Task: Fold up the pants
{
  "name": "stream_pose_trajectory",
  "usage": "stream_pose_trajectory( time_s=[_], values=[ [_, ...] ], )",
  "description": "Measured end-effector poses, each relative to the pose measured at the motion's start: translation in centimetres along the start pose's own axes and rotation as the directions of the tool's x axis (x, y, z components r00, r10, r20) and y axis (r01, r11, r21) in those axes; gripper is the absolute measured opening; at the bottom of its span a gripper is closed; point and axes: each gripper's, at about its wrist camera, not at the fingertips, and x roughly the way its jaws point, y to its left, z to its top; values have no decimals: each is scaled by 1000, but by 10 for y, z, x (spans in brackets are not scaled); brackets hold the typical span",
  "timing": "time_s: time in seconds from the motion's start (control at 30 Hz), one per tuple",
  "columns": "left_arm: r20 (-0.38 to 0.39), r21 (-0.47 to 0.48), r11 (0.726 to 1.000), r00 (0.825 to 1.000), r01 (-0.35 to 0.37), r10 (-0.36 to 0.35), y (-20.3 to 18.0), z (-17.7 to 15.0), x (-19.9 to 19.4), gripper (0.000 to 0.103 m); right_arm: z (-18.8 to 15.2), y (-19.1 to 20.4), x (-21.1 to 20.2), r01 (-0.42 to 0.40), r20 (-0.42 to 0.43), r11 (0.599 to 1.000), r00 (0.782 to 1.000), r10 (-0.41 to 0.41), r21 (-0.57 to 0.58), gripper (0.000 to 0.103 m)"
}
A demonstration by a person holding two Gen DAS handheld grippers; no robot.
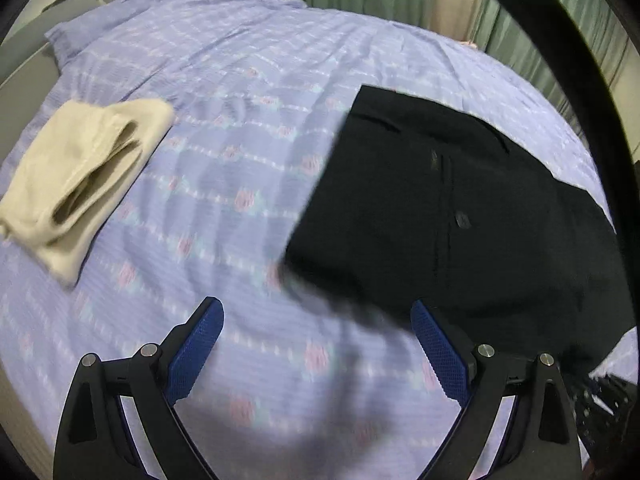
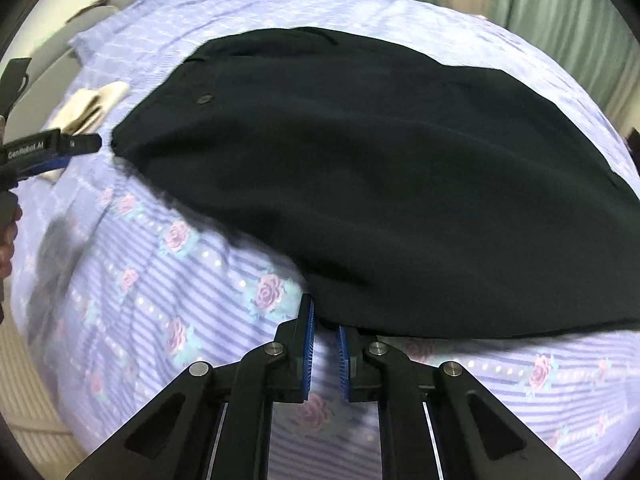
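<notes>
Right gripper (image 2: 325, 322) pinching near edge of black pants (image 2: 360, 184); left gripper (image 1: 316, 322) hanging spread wide, empty, over bedsheet (image 1: 224, 128).

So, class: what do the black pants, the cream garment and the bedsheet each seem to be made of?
Black pants: smooth, matte woven cloth, perhaps a suiting blend; they drape flat with a button showing.
Cream garment: soft, thick, fuzzy-looking fabric, maybe fleece or knit; blur leaves it open.
Bedsheet: thin, puckered printed cotton-like cloth with stripes and roses.

Both wrist views look steeply down, close, sharing the black pants (image 1: 440, 208).
</notes>
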Motion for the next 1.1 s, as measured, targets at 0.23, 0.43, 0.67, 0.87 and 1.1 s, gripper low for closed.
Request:
stream_pose_trajectory(
  time_s=[0.23, 0.43, 0.67, 0.87, 1.1],
  values=[
    [-77, -156, 973, 980, 170, -184, 7, 18, 60, 96, 7, 8, 7, 102, -36, 989, 994, -98, 103, 12],
    [-22, -293, 941, 982, 172, -187, 16, 30, 65, 29, 10, 7, 8, 163, -62, 983, 986, -158, 90, 12],
    [140, -50, 999, 990, 19, -12, -14, 63, 30, 19, 13, 15, -3, 163, -57, 985, 985, -160, 52, 11],
    [26, -37, 998, 999, -43, 44, -6, 56, 62, 30, 12, 26, 11, 226, -112, 974, 968, -224, 6, 14],
    [130, 176, 973, 984, -147, 125, -28, 60, -16, 75, 11, 33, -47, 205, -54, 976, 978, -202, 75, 63]
  ],
)
